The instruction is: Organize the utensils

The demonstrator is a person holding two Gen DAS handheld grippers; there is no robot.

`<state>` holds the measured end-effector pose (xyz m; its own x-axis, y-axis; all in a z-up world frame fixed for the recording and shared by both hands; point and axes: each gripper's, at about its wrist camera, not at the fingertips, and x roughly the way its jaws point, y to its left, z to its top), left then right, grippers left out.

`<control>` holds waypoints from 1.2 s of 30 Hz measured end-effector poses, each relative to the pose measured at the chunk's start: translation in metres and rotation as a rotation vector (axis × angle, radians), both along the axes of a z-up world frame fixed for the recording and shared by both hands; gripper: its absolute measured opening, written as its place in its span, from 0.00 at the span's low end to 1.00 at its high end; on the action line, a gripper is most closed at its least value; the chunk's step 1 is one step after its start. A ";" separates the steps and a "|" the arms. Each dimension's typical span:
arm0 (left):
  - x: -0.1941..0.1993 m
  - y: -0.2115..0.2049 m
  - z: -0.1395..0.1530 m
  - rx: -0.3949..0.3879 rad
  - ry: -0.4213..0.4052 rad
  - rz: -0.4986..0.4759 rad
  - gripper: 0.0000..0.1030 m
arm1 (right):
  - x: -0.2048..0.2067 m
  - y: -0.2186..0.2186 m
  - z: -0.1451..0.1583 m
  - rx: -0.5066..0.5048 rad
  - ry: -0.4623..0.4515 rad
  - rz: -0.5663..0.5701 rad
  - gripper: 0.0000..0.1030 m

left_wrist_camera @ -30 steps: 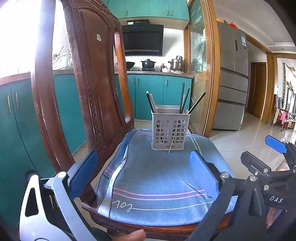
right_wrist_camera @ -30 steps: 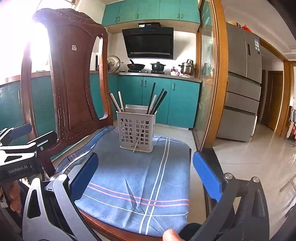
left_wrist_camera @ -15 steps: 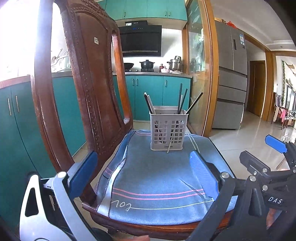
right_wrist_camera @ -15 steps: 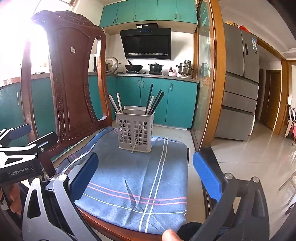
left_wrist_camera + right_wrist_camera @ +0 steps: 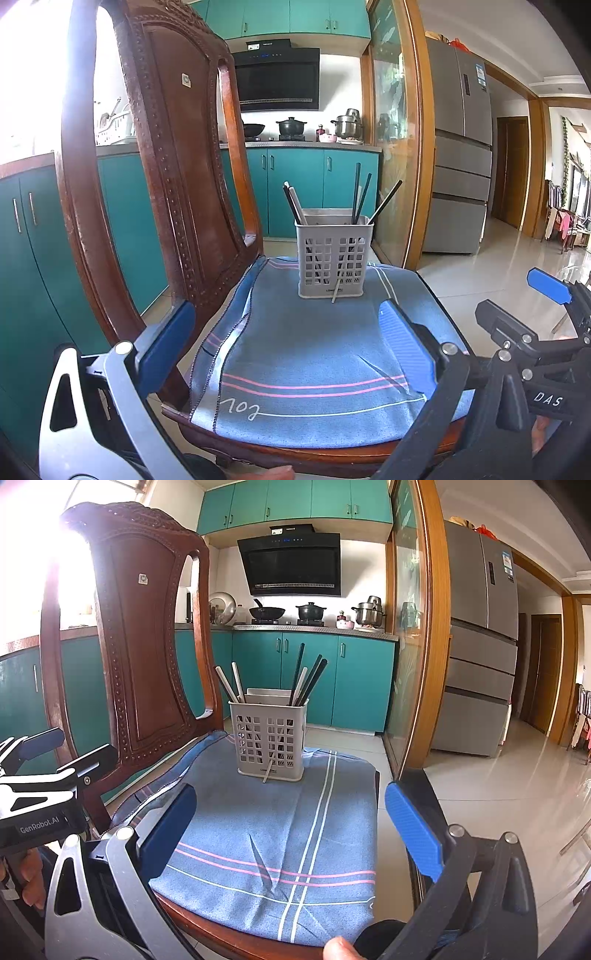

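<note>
A grey slotted utensil holder stands at the far end of a blue cloth on a wooden chair seat. It also shows in the right wrist view. Several black and white chopsticks stand in it, and one tip pokes out through the front grid. My left gripper is open and empty over the near part of the cloth. My right gripper is open and empty, also near the front of the seat.
The carved chair back rises on the left. Teal cabinets and a stove with pots lie behind. A glass door frame and a fridge stand at right, with tiled floor beyond.
Both grippers have drawn back slightly and risen a little; the holder sits marginally farther away. Nothing was grasped or released.
</note>
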<state>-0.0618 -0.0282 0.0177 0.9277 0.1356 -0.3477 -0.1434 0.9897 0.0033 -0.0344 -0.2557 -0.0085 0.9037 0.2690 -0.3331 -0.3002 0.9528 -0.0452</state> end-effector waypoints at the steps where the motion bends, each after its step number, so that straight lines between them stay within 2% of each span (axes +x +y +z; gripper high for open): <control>1: 0.000 0.000 0.000 -0.001 0.001 0.000 0.96 | 0.000 0.000 0.000 0.000 0.001 0.000 0.97; 36: 0.000 0.004 0.000 -0.019 0.010 0.013 0.96 | 0.002 -0.003 -0.005 -0.009 0.019 0.011 0.97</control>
